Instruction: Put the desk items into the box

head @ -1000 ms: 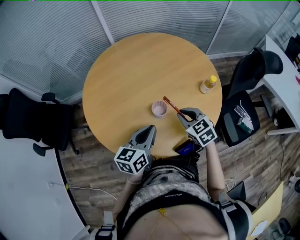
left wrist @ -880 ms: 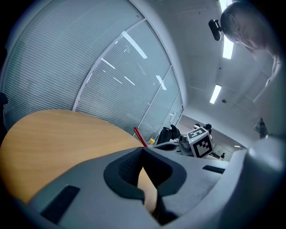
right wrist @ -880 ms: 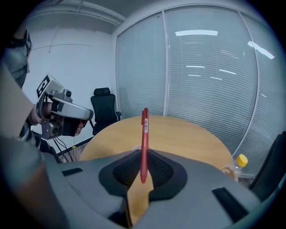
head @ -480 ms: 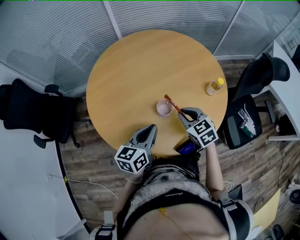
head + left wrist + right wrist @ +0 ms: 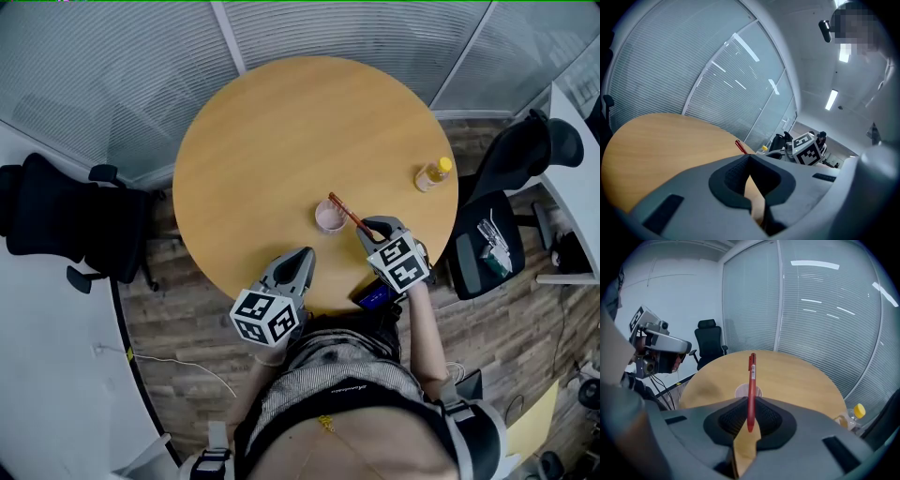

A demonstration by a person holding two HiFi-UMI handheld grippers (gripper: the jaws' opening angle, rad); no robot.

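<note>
My right gripper (image 5: 372, 227) is shut on a red pen (image 5: 751, 389), which sticks out forward and up from its jaws. In the head view the red pen (image 5: 344, 212) points toward a small pink cup (image 5: 329, 217) on the round wooden table (image 5: 281, 141). The pink cup (image 5: 748, 392) shows just behind the pen in the right gripper view. My left gripper (image 5: 298, 263) hangs at the table's near edge, shut with nothing in it. The left gripper (image 5: 751, 199) shows only bare tabletop beyond its jaws. No box is in view.
A small bottle with a yellow cap (image 5: 431, 174) stands near the table's right edge. A dark blue object (image 5: 373, 297) lies at the near edge under my right gripper. Black office chairs stand at the left (image 5: 66, 220) and right (image 5: 497, 216). Glass partitions run behind the table.
The head camera has shifted slightly, so the table sits a little further right in view. Both grippers keep their places; the right one still grips the pen.
</note>
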